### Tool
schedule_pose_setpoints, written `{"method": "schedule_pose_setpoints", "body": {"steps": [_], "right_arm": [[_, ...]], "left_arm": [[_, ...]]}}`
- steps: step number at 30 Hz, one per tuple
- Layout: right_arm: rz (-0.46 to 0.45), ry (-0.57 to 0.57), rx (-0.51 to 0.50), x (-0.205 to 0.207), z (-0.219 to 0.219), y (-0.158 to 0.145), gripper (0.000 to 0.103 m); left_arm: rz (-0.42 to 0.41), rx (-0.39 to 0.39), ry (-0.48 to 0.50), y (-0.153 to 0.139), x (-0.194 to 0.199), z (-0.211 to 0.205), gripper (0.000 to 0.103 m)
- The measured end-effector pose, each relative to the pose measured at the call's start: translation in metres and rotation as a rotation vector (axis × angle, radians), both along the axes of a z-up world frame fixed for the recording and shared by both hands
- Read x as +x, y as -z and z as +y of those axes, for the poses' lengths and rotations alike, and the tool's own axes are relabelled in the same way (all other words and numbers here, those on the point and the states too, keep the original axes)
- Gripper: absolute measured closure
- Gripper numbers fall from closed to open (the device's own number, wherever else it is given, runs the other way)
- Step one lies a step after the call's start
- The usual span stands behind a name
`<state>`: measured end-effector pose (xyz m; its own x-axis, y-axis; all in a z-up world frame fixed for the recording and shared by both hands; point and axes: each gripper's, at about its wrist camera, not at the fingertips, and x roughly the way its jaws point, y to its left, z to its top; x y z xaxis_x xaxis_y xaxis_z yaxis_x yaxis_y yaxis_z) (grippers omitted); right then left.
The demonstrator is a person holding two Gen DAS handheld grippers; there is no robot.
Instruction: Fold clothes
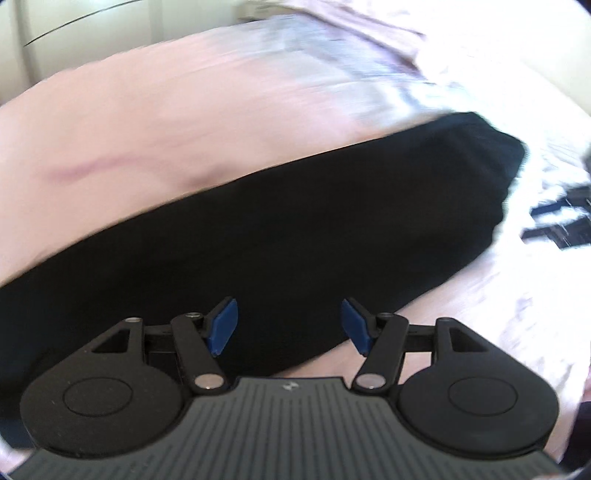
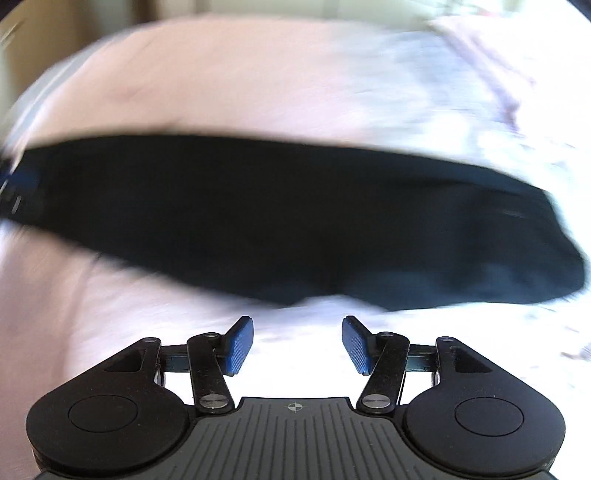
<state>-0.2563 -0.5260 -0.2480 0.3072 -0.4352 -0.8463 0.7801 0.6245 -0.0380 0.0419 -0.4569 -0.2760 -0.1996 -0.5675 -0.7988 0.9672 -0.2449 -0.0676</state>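
Observation:
A black garment (image 1: pixel 280 229) lies folded into a long band across a pale pink bed sheet (image 1: pixel 147 122). My left gripper (image 1: pixel 289 326) is open and empty, hovering over the garment's near edge. In the right wrist view the same black garment (image 2: pixel 280 218) stretches across the middle. My right gripper (image 2: pixel 297 345) is open and empty over the bare sheet (image 2: pixel 110 314), just short of the garment's near edge. Both views are blurred by motion.
A rumpled pink cover (image 1: pixel 362 33) lies at the far end of the bed. The other gripper's dark body (image 1: pixel 561 221) shows at the right edge of the left wrist view. Pale cupboard fronts (image 1: pixel 55 33) stand beyond the bed at upper left.

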Motion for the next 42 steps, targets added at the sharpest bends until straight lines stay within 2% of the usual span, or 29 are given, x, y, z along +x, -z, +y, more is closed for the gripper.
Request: {"method": "schedule_pose_setpoints", "body": {"steps": [4,7,12,16,18,20,22,27,29,30,31,32,33,34,38,42], "right_arm": [[-0.043,0.120,-0.048,-0.086,-0.066,-0.006,0.046],[-0.085,0.187,-0.053,-0.146,-0.125,-0.007,0.046],[-0.162,0.314,-0.042,-0.236,-0.216,-0.008,0.046],[-0.301,0.398,0.121,-0.277,-0.263,0.018,0.042],[-0.385,0.463,0.189,-0.292,-0.263,0.023,0.037],[-0.481,0.538,0.263,-0.304,-0.258,0.030,0.036],[-0.600,0.604,0.355,-0.310,-0.249,0.042,0.036],[-0.798,0.572,0.392,-0.300,-0.242,0.068,0.036],[-0.852,0.614,0.395,-0.302,-0.244,0.076,0.036],[-0.879,0.635,0.395,-0.304,-0.245,0.081,0.043],[-0.906,0.657,0.396,-0.305,-0.246,0.085,0.055],[-0.908,0.661,0.393,-0.307,-0.247,0.083,0.058],[-0.907,0.661,0.387,-0.311,-0.249,0.079,0.071],[-0.907,0.661,0.382,-0.316,-0.250,0.074,0.078],[-0.908,0.637,0.322,-0.340,-0.258,0.053,0.081],[-0.876,0.631,0.349,-0.362,-0.262,0.059,0.080]], "left_arm": [[0.011,-0.012,0.089,-0.005,-0.092,-0.056,0.042],[0.055,0.021,0.117,0.002,-0.152,-0.107,0.043],[0.027,0.027,0.259,0.013,-0.246,-0.161,0.042],[-0.073,0.045,0.435,0.036,-0.309,-0.171,0.042],[-0.140,0.067,0.508,0.050,-0.331,-0.169,0.042],[-0.195,0.076,0.566,0.061,-0.343,-0.165,0.042],[-0.209,0.067,0.587,0.063,-0.349,-0.164,0.042],[-0.172,0.053,0.573,0.058,-0.340,-0.174,0.042],[-0.146,0.069,0.554,0.060,-0.335,-0.180,0.040],[-0.132,0.082,0.544,0.061,-0.333,-0.183,0.040],[-0.120,0.094,0.535,0.062,-0.333,-0.186,0.040],[-0.109,0.103,0.528,0.063,-0.334,-0.188,0.040],[-0.099,0.108,0.526,0.063,-0.336,-0.189,0.040],[-0.090,0.111,0.528,0.062,-0.340,-0.191,0.040],[-0.062,0.082,0.551,0.057,-0.368,-0.193,0.040],[-0.050,0.076,0.528,0.058,-0.372,-0.186,0.040]]}}
